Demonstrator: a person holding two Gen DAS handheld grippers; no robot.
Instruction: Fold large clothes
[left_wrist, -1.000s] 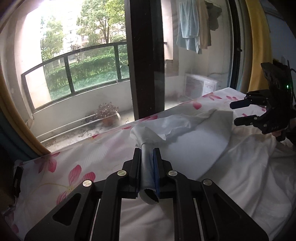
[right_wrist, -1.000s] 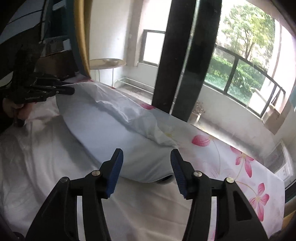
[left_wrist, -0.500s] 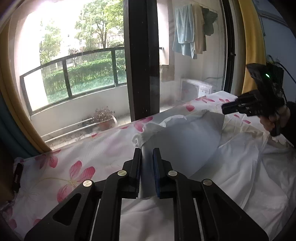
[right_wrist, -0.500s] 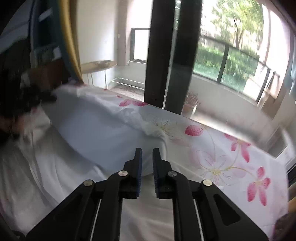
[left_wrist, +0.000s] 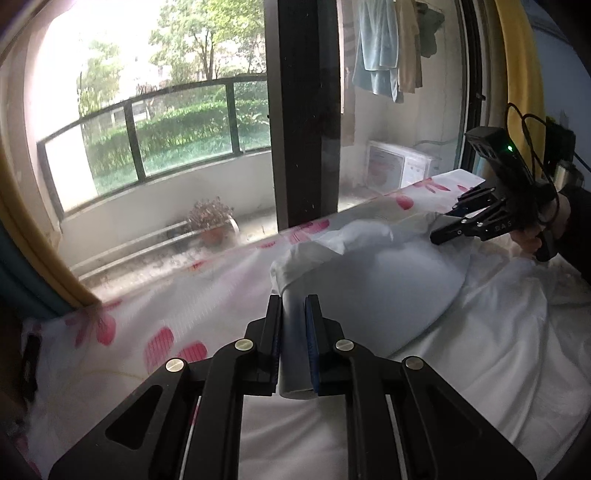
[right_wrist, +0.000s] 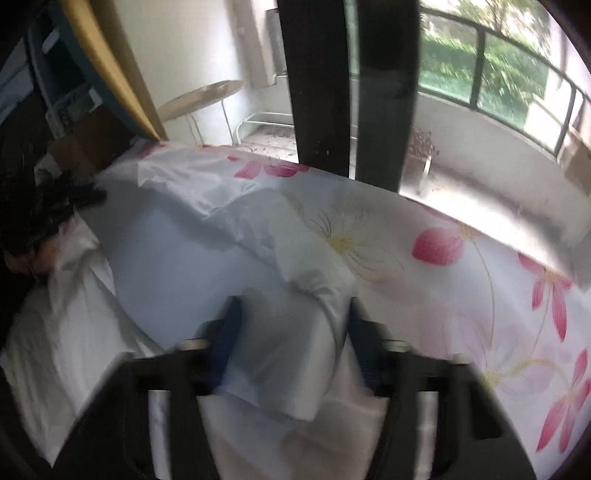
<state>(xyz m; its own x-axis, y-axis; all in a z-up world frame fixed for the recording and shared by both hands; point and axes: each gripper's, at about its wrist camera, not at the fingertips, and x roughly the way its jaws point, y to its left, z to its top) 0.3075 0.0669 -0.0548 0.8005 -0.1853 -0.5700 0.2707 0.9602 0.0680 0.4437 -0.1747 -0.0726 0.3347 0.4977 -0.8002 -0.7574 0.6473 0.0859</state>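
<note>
Your bed (left_wrist: 498, 369), under a white sheet and a pink-flowered cover (right_wrist: 461, 266), carries the pale blue garment (left_wrist: 388, 288), which lies across its middle. Your left hand-held gripper (left_wrist: 294, 325) is clenched on the garment's near edge. Your right hand-held gripper (right_wrist: 291, 332), jaws just closing, straddles a bunched fold at the far end; its grip is too blurred to tell.

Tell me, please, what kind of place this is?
Most likely a bedroom in a home. A bed with a floral sheet stands beside a glass balcony door; outside, laundry hangs and a potted plant stands on the balcony floor.
</note>
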